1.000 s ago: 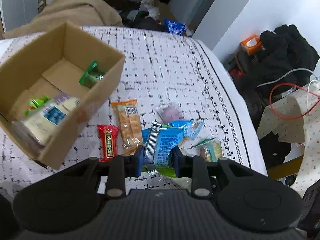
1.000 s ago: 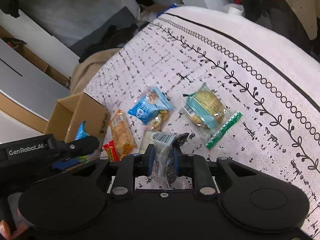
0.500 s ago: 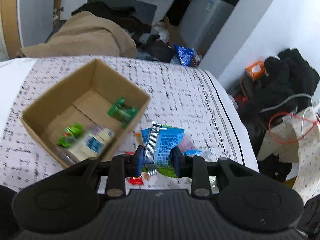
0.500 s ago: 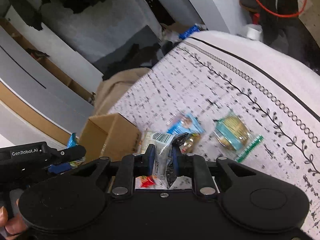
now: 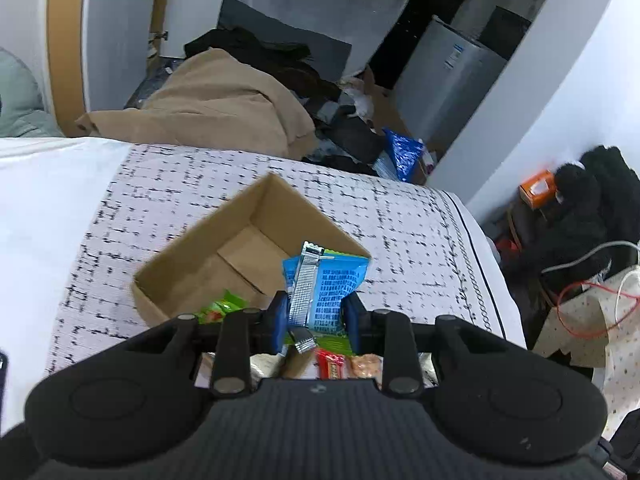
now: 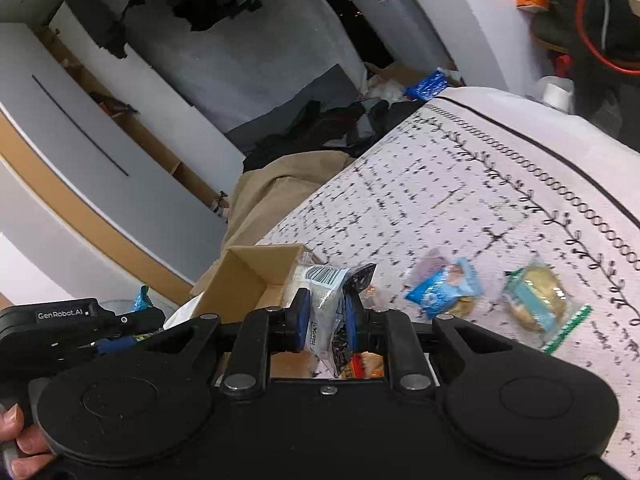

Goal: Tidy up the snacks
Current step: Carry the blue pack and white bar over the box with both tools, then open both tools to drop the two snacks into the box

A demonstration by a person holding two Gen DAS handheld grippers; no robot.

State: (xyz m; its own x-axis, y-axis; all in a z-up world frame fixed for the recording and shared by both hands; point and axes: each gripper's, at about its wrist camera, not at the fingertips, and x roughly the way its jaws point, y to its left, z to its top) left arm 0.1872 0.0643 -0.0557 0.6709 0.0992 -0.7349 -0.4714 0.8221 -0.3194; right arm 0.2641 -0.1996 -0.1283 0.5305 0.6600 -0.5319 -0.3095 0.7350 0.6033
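A cluttered bedroom: a bed (image 5: 400, 224) with a white cover printed in black dashes carries an open cardboard box (image 5: 192, 264), with clothes heaped on the floor beyond.

The left gripper (image 5: 316, 316) has its jaws closed on a blue packet (image 5: 332, 284), held upright over the near right corner of the box. The right gripper (image 6: 324, 316) has its jaws closed on a white pouch (image 6: 324, 304), held near the box's right side. Loose on the bed, right of the box, lie a blue wrapper (image 6: 444, 288) and a clear biscuit pack (image 6: 536, 300); these two lie near each other but apart.

Handling, as judged: both held items are light, soft film packets, crushable and slick. A grip across the flat body or a sealed end appears safest; contents such as biscuits may break under firm pressure.

Legible marking: "GenRobot.AI" on the left gripper body in the right wrist view. A barcode shows on the white pouch; the blue packet carries dense print too small to read.
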